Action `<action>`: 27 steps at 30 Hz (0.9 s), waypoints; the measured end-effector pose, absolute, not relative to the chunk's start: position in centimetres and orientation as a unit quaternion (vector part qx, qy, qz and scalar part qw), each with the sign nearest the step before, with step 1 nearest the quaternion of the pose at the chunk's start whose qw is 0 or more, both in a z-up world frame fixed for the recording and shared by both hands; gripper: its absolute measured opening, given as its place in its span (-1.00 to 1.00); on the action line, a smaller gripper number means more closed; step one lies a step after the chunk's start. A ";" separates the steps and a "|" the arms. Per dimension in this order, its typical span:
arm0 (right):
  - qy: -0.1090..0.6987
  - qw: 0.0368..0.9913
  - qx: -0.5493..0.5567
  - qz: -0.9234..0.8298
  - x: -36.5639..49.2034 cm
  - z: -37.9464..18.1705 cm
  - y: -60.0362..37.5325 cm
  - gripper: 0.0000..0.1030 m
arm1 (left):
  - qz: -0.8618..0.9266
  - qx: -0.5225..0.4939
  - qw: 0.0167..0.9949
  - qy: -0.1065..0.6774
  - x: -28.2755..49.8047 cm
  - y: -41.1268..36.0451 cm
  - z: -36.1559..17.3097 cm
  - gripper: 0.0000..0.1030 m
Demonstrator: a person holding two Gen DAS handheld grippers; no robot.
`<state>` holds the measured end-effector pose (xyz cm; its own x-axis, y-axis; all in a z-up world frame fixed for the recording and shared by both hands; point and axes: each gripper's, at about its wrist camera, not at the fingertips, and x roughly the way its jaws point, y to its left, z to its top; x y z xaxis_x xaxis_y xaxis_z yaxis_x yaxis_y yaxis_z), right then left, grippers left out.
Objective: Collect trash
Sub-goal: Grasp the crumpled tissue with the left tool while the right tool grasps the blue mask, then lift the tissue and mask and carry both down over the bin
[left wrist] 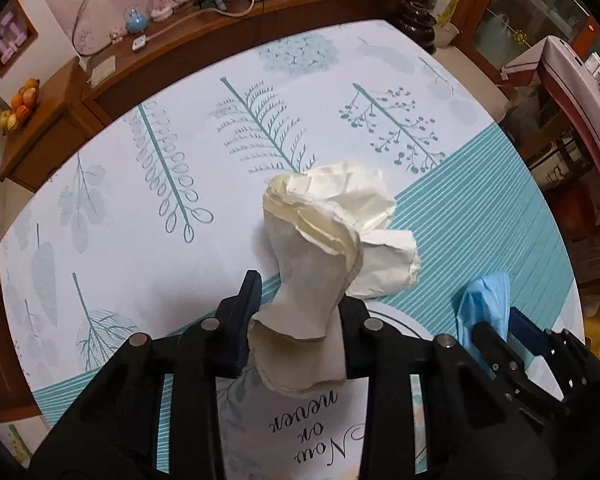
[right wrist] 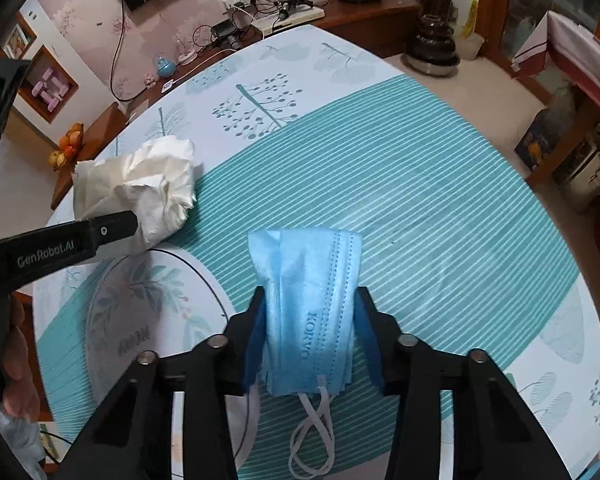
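Trash pickup is at the grasp stage. Left gripper (left wrist: 296, 312) jaws pinch the crumpled tissue (left wrist: 328, 232); right gripper (right wrist: 310, 320) jaws pinch the folded blue mask (right wrist: 308, 300). Both items sit on the table (right wrist: 420, 200), mask right of tissue. No bin is visible; lifting and disposal remain.

home living room: sideboard (left wrist: 204, 28), fruit bowl (left wrist: 20, 108)

Both wrist cameras close above the table (left wrist: 140, 208), angled steeply down, sharing the crumpled paper (left wrist: 332, 216).
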<state>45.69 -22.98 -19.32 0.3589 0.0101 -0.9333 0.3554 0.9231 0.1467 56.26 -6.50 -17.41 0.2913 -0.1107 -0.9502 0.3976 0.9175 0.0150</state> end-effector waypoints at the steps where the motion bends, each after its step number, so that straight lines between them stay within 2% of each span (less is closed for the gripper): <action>1: 0.555 0.809 0.162 -0.108 45.5 -19.2 -23.0 -0.41 | -0.158 0.130 0.796 0.570 56.1 -6.6 -17.3 -0.51; 3: 0.553 0.810 0.165 -0.100 45.2 -19.2 -23.2 -0.64 | -0.149 0.141 0.799 0.565 55.8 -6.8 -17.2 -0.55; 5: 0.552 0.809 0.177 -0.092 44.6 -19.1 -23.5 -0.75 | -0.145 0.140 0.805 0.559 55.1 -6.7 -16.7 -0.59; 17: 0.508 0.827 0.229 -0.079 37.4 -14.5 -25.9 -0.81 | -0.139 0.123 0.824 0.535 46.4 -5.1 -10.8 -0.61; 27: 0.470 0.849 0.238 -0.036 27.4 -9.0 -27.0 -0.81 | -0.125 0.098 0.840 0.518 34.2 -5.6 -6.0 -0.61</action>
